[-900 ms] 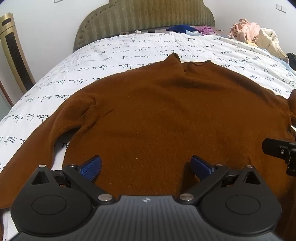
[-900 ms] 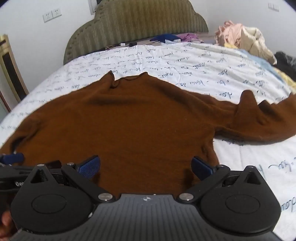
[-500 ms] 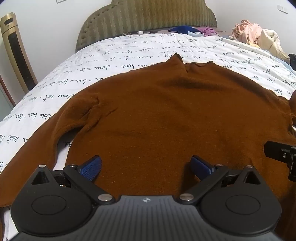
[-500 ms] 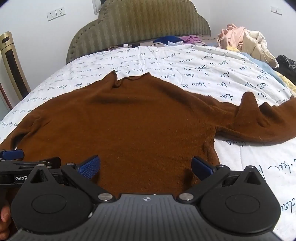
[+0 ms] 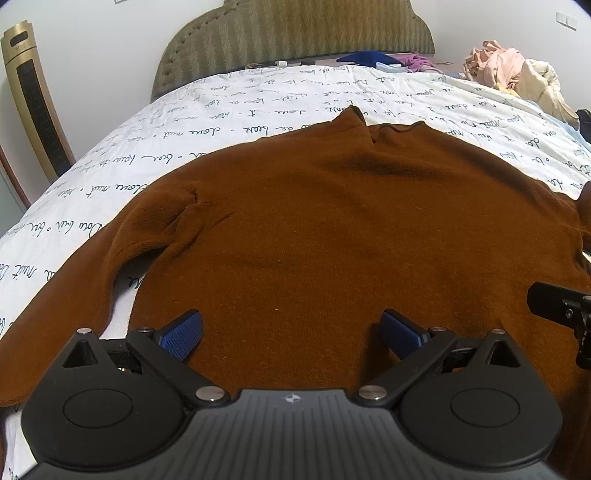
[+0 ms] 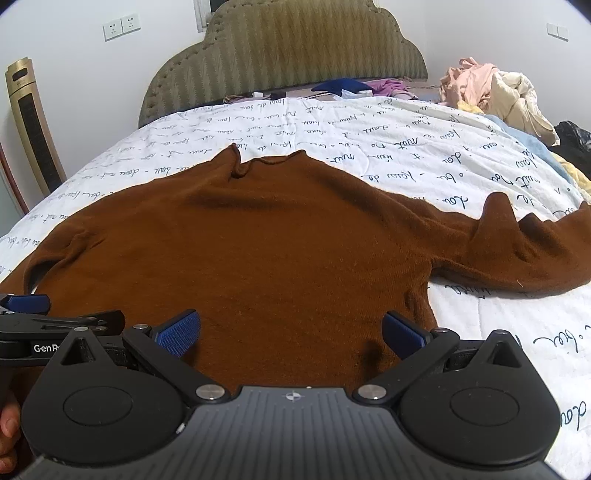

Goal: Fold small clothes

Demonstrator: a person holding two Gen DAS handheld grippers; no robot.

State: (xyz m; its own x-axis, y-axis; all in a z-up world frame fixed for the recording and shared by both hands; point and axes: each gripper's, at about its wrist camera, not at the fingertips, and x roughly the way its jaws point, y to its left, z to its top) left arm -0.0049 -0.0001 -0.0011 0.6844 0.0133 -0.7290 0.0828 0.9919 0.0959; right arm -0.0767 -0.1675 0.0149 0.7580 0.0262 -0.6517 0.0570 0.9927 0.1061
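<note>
Brown knit long-sleeved sweater lies spread flat, front or back up I can't tell, on the white bedsheet printed with black cursive script. Neckline points toward the olive padded headboard; hem edge is nearest me. Collar has a small rolled flap sticking up at one side. Left sleeve runs down and out along the sheet, with a crease at the armpit. Right sleeve stretches sideways with bunched peaks in it. Body is mostly smooth, faint wrinkles only.

My left gripper hovers over the hem area, blue-padded fingers spread wide, nothing between them. My right gripper is the same, wide apart over the hem near the right side seam, holding nothing.

Pile of pale pink and cream clothes sits at the bed's far right corner.
</note>
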